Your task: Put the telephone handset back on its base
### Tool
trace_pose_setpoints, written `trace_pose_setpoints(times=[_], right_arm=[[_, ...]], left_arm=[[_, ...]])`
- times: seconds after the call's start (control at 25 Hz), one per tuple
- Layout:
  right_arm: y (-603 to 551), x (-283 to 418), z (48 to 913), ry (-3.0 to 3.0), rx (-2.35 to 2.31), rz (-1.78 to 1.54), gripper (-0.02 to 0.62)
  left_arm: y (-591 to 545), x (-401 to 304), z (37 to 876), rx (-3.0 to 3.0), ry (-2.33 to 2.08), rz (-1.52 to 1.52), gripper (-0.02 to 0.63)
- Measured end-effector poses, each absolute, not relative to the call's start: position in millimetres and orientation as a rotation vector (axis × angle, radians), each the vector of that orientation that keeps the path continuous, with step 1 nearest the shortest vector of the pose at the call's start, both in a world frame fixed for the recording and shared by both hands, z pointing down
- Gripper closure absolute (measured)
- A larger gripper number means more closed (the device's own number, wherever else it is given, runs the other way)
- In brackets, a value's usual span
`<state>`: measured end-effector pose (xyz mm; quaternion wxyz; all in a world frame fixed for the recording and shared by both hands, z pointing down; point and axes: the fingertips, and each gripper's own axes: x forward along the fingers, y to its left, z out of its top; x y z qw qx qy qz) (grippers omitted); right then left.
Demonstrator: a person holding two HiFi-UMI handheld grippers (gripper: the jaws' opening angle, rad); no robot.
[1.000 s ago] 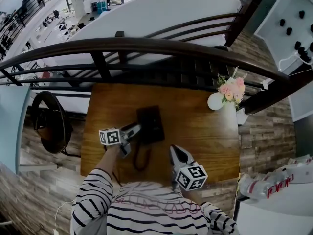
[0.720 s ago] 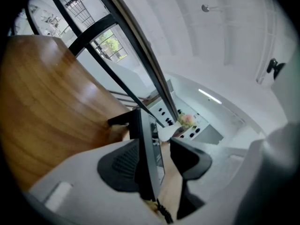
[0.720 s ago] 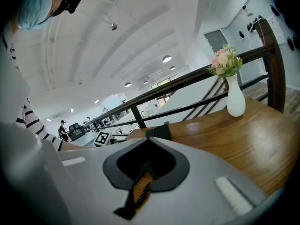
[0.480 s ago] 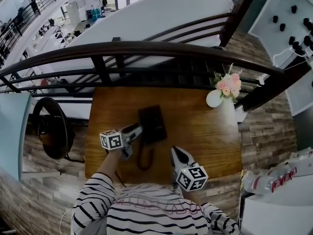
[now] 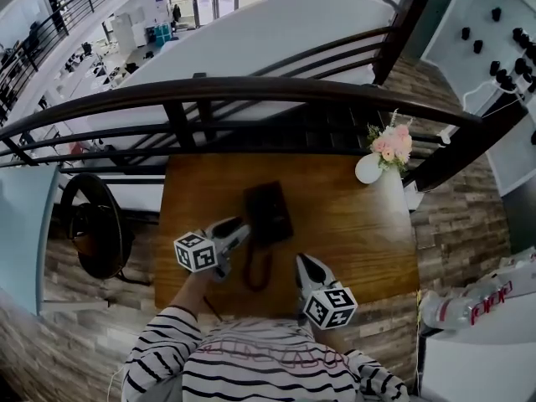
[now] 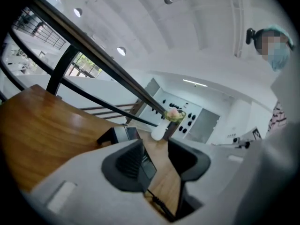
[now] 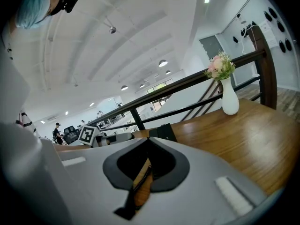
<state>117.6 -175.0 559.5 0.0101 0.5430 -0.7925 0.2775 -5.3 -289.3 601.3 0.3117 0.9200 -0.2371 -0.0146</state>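
Overhead, a person in a striped top (image 5: 243, 367) leans over a wooden worktop (image 5: 352, 233) that stands against a dark railing (image 5: 251, 90), with a claw in each hand. The black telephone (image 5: 268, 210) lies near the middle of the worktop. Its cord (image 5: 258, 270) loops from the near end toward the person. The dark handset cannot be told apart from the base in any view.

The left claw (image 5: 241, 227) sits at the telephone's near left edge, and its marker cube (image 5: 199, 252) is just behind it. In the left gripper view its jaws stand well apart and are closing. The telephone's near corner and a stretch of cord show between them, close against the left pad. The right pad is clear of the telephone.

The right claw (image 5: 303, 262) hovers near the front edge of the worktop, right of the cord loop and apart from the telephone. Its marker cube (image 5: 329, 306) is nearest the person. In the right gripper view its jaw tips meet, and only bare wood and a length of cord show through the gap beneath them.

A white vase (image 5: 367, 170) of pink flowers (image 5: 394, 143) stands at the far right corner of the worktop, well apart from both claws. A dark round-backed chair (image 5: 88, 224) stands on the plank floor to the left.
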Motion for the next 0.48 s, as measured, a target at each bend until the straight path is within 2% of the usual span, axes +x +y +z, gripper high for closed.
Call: trace_pose_setpoints(times=[0.24, 0.48], right_arm=[[-166.3, 103.5, 556.9, -2.464, 1.725, 0.859, 0.595], [-152.4, 82.6, 554.0, -2.458, 1.744, 0.847, 0.595]], left_arm=[[-260.6, -12.7, 572.1, 2.525, -0.592, -0.036, 0.445], [-230.8, -32.0, 553.9, 2.598, -0.618, -0.015, 0.5]])
